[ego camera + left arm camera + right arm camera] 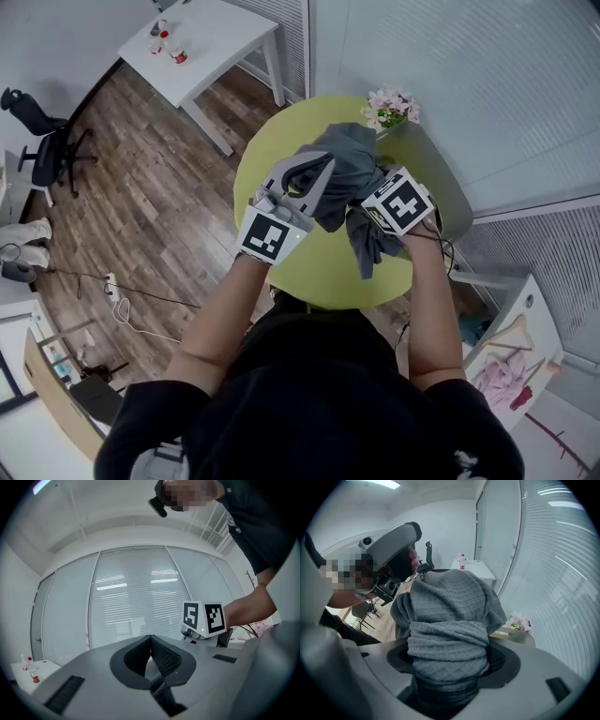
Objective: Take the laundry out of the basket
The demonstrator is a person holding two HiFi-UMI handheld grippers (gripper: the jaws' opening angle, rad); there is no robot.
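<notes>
- Head view: a bunched grey garment (345, 161) hangs above the round tabletop (323, 274), between the left gripper (312, 177) and right gripper (369, 198), and hides the right jaws.
- Left gripper view: jaws together, no cloth visible between.
- Right gripper view: jaws clamped on the garment's thick fold.

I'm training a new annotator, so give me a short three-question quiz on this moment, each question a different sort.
1. True or false: the right gripper grips the grey cloth.
2. What stands at the green table's far edge? A flowers, B mug, C laptop.
3. Fill in: the left gripper's jaws are ___, with nothing between them.
Key: 1 true; 2 A; 3 shut.
</notes>
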